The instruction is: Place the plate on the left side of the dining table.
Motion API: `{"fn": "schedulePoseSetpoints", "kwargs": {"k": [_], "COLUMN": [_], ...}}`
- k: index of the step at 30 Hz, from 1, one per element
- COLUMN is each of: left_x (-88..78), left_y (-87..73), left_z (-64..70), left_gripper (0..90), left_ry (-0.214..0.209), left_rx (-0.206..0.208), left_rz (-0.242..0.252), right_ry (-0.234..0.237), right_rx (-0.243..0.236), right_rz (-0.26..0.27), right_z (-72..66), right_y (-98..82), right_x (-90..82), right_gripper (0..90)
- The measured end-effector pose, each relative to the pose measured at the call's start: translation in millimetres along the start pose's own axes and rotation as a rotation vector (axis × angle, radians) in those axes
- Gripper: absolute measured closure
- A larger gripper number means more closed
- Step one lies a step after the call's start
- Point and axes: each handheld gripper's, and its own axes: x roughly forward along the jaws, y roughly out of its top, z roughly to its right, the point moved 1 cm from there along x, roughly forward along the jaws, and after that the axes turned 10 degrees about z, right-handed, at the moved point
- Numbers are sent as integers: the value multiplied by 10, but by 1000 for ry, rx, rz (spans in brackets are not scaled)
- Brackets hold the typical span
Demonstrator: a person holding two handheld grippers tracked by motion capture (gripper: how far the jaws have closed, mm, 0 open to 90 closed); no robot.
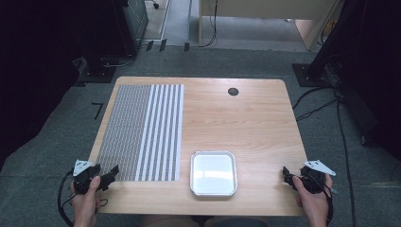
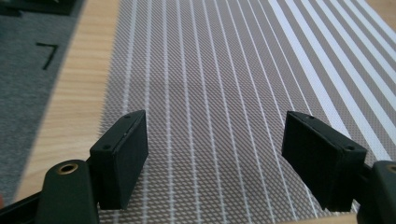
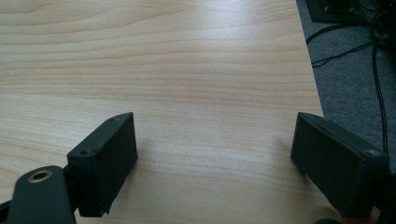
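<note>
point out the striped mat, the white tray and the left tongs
striped mat (image 1: 142,135), high view, middle of weave
white tray (image 1: 213,153), high view, far rim
left tongs (image 2: 215,158), left gripper view, midway between tips

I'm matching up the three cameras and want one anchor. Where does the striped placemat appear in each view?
High view: the striped placemat covers the table's left part, left of the white tray.
Left gripper view: it spreads beneath and beyond the open left gripper.
Right gripper view: bare wood lies ahead of the open right gripper; no mat there.
Shared landmark: the wooden table top.
</note>
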Motion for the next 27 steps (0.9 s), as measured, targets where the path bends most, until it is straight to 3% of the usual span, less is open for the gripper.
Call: {"fn": "schedulePoseSetpoints", "kwargs": {"k": [1,2,6,10,15,19,22,27], "left_x": [0,-8,4,22,21,22,24,37], "left_y": [0,20,32,46,60,66,77,87], "left_z": [0,0,61,124,152,160,183,221], "left_gripper": [249,248,194,135,133,134,134,134], "left_ry": [0,-57,-95,-76,-63,-64,-66,-72], "left_rx": [0,-17,-2,-1,-7,-15,-25,-26], "left_rz": [0,10,8,6,10,16,22,21], "right_ry": [-2,-5,10,18,5,7,28,32], "right_rx": [1,5,42,61,74,102,153,154], "right_rz": [2,2,13,21,49,72,87,103], "right_z": [1,-2,-10,-38,-84,-107,-131,-192], "right_y": [-1,-2,-1,18,52,78,97,117], "right_x": [-1,-4,-15,-30,-71,-105,-136,-165], "right_gripper": [142,145,149,149,149,148,148,149]}}
